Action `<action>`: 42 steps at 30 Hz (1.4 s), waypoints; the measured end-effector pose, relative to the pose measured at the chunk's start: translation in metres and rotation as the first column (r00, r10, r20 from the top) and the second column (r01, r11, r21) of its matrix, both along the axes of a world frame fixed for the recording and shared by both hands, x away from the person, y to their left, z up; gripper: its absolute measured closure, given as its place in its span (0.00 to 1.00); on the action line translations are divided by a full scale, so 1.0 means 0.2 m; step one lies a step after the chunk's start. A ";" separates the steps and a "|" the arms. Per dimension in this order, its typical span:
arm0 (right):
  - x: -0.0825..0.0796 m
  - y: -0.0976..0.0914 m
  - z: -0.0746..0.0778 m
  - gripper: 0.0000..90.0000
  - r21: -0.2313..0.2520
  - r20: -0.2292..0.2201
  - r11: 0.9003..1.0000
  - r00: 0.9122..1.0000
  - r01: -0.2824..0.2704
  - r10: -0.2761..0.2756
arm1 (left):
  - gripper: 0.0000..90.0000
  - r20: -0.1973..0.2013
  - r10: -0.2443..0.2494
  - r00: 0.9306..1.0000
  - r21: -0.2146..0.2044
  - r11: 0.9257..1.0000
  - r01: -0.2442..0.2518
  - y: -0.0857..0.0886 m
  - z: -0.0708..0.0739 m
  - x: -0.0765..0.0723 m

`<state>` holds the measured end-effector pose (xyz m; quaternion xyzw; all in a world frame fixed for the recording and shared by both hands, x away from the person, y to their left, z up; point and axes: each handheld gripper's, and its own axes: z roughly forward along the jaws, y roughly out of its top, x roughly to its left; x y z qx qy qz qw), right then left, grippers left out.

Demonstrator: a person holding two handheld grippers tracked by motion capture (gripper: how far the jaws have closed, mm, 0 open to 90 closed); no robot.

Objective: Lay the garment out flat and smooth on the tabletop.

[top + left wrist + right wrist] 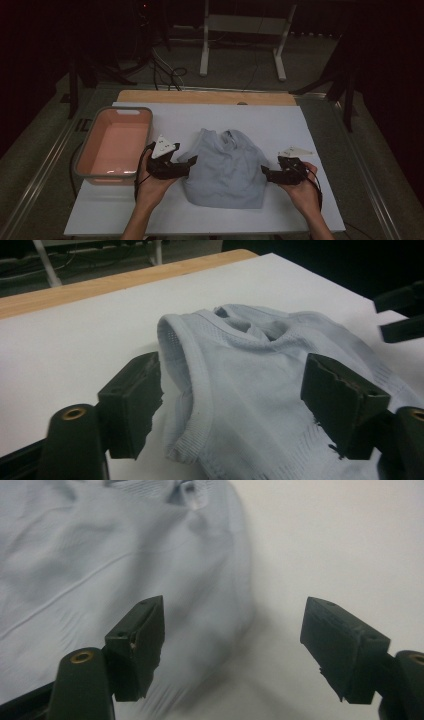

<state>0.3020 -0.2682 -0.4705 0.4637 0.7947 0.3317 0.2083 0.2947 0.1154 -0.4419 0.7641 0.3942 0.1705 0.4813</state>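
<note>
One pale blue shirt (225, 167) lies folded in a rough bundle near the middle of a white board (310, 125), with its neck opening at the far end and its near edge toward the person. Ribbed hems and a curled sleeve opening show clearly in the left gripper view, where the cloth (250, 390) lies between and beyond the two black jaws. Left gripper (187, 162), held in the left hand (152, 187), sits at the shirt's left edge with its jaws spread wide; the pads do not press on the fabric, so nothing is gripped. Right gripper (265, 172), held in the right hand (302, 192), sits just beside the shirt's right edge, its jaws also spread wide with nothing held. In the right gripper view, one jaw hangs over the shirt's edge (125, 560) and the other over bare white board, and the cloth looks blurred. Each gripper carries a pale three-cornered plate on top. Both forearms come in from the bottom of the high view. Left of the left gripper, well apart from the shirt, stands a pink tub (80, 160) with a grey rim. A strip of wooden table (150, 96) shows past the board's far edge. Beyond it the dim floor holds cables (167, 75) and a white metal frame (205, 55)
</note>
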 end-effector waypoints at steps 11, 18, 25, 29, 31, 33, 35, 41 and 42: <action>0.18 0.05 -0.04 0.31 0.029 -0.048 0.999 0.999 0.028 -0.027 | 0.19 0.004 -0.027 1.000 -0.005 1.000 0.027 -0.04 0.00 -0.01; 0.27 0.07 -0.14 0.49 0.059 -0.148 0.998 0.989 0.016 -0.007 | 0.19 -0.006 -0.050 0.999 0.015 0.999 0.050 -0.07 -0.02 -0.01; 0.22 0.10 -0.12 0.87 0.094 -0.180 0.994 0.981 -0.049 0.066 | 0.21 -0.010 -0.060 0.998 0.024 0.998 0.060 -0.08 -0.03 -0.01; 0.17 0.09 -0.09 0.90 0.087 -0.179 0.993 0.979 -0.080 0.095 | 0.21 -0.017 -0.068 0.998 0.035 0.997 0.068 -0.10 -0.04 -0.01; 0.15 0.08 -0.08 0.90 0.084 -0.177 0.993 0.979 -0.084 0.098 | 0.21 -0.019 -0.070 0.997 0.036 0.997 0.071 -0.10 -0.04 -0.01; 0.13 0.08 -0.07 0.90 0.075 -0.174 0.993 0.979 -0.092 0.104 | 0.21 -0.021 -0.072 0.997 0.038 0.997 0.073 -0.11 -0.05 -0.01; 0.10 0.08 -0.06 0.90 0.080 -0.171 0.992 0.979 -0.100 0.113 | 0.21 -0.022 -0.073 0.997 0.038 0.997 0.074 -0.11 -0.05 -0.01; -0.01 0.05 -0.03 0.90 0.090 -0.161 0.989 0.979 -0.113 0.127 | 0.21 -0.021 -0.073 0.997 0.038 0.997 0.074 -0.11 -0.05 -0.01; -0.03 0.04 -0.03 0.90 0.092 -0.164 0.989 0.978 -0.113 0.127 | 0.21 -0.021 -0.074 0.997 0.039 0.996 0.075 -0.11 -0.05 -0.01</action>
